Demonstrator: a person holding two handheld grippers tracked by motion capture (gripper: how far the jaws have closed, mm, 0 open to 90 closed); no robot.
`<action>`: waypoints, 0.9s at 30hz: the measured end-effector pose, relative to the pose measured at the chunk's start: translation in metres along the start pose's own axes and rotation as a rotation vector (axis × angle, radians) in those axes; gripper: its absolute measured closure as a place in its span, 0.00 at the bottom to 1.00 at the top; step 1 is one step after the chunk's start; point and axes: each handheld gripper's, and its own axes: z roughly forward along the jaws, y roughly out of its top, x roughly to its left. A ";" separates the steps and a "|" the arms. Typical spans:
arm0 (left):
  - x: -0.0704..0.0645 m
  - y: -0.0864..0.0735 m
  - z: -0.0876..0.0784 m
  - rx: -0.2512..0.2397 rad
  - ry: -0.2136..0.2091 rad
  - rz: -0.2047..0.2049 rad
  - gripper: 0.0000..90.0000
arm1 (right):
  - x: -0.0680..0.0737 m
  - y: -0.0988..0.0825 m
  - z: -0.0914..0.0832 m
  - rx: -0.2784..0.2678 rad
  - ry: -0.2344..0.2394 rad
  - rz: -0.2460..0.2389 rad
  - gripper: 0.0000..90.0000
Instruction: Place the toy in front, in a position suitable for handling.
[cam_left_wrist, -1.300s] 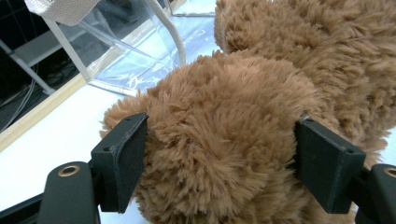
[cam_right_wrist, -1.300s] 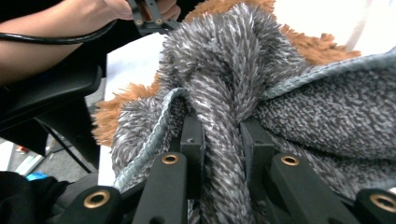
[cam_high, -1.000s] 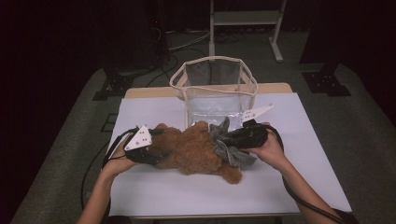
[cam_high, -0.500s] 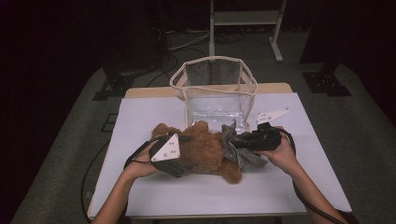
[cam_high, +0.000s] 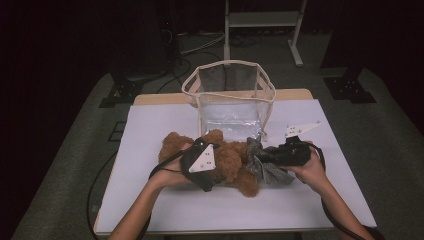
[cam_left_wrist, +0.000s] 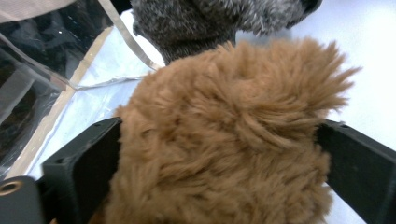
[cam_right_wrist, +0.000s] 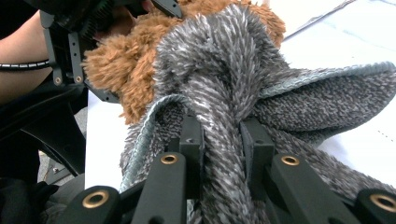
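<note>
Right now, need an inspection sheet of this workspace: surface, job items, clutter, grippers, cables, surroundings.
Surface: white table top, bare at the near edge.
Job's things: brown plush bear lying mid-table; grey knitted cloth at its right end; clear bag with beige trim standing open behind them.
Clutter: nothing seen.
Grippers: left hand-held gripper jaws have just been opening, now wide on either side of the bear's fur; right hand-held gripper shut on the cloth.
Cables: black cable trails from the left hand-held gripper.
Surroundings: dark room, grey floor, metal stand behind the table.
</note>
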 end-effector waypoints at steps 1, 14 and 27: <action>-0.001 0.000 0.002 0.004 0.003 0.003 0.03 | 0.000 0.000 0.000 0.000 0.000 0.000 0.82; 0.003 0.008 0.001 0.009 0.051 0.022 0.45 | 0.005 0.001 0.031 0.062 0.047 -0.018 0.82; 0.000 0.046 -0.013 -0.099 -0.113 -0.045 0.47 | 0.040 0.021 -0.014 -0.046 0.063 -0.112 0.82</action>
